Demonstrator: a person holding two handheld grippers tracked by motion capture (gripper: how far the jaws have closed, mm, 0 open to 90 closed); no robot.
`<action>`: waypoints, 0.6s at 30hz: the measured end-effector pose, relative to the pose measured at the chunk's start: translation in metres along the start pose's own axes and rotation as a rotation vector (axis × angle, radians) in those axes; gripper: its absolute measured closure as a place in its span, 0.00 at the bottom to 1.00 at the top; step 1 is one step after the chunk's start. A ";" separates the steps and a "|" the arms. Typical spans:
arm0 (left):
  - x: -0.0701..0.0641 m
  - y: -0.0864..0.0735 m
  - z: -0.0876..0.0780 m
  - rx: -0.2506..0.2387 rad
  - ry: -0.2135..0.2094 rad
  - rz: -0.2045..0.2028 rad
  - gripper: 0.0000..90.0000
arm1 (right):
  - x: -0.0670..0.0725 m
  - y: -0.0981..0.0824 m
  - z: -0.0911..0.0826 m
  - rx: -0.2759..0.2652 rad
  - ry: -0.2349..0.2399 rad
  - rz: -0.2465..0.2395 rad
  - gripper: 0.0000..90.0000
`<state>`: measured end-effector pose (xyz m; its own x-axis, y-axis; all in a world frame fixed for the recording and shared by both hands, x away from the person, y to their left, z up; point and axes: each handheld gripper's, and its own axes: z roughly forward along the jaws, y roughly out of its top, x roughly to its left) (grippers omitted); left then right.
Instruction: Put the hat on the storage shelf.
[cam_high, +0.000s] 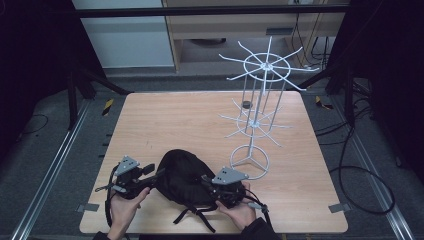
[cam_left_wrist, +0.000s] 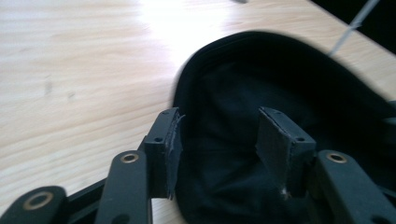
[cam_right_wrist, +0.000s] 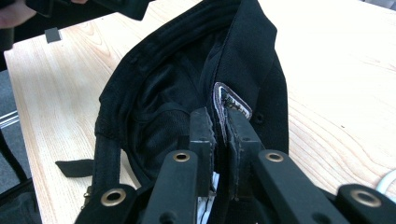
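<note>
A black cap (cam_high: 184, 174) lies upside down on the near part of the wooden table (cam_high: 165, 120), between the person's two hands. At the cap's left edge my left gripper (cam_high: 158, 173) is open. In the left gripper view, the left gripper (cam_left_wrist: 219, 123) has its pads spread apart over the cap (cam_left_wrist: 280, 79), with only the hollow of the cap between them. My right gripper (cam_high: 207, 181) is shut on the cap's right side. Its own view shows the right gripper (cam_right_wrist: 219, 116) pinching the inner band of the cap (cam_right_wrist: 159, 88) beside a sewn label (cam_right_wrist: 232, 100).
A white wire display rack (cam_high: 257, 115) with two tiers of hooks stands at the right, its ring base (cam_high: 249, 162) close to the right hand. A small dark object (cam_high: 246, 104) sits behind it. The cap's straps (cam_high: 192, 216) trail toward the table's front edge.
</note>
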<state>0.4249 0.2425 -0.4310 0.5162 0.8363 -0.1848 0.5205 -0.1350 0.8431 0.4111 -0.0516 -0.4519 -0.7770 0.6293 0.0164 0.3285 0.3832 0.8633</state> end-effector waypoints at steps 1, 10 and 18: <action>-0.003 0.002 0.001 -0.001 -0.014 0.000 0.53 | 0.000 0.000 0.000 0.000 0.004 0.004 0.92; -0.035 0.019 0.021 0.005 -0.099 0.019 0.45 | 0.002 -0.002 0.001 0.003 0.022 0.008 0.91; -0.046 0.026 0.042 0.036 -0.105 -0.019 0.37 | 0.005 -0.002 0.002 -0.003 0.030 -0.004 0.91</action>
<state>0.4434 0.1780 -0.4219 0.5737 0.7786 -0.2543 0.5539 -0.1401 0.8207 0.4076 -0.0477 -0.4543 -0.7943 0.6069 0.0280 0.3237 0.3837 0.8649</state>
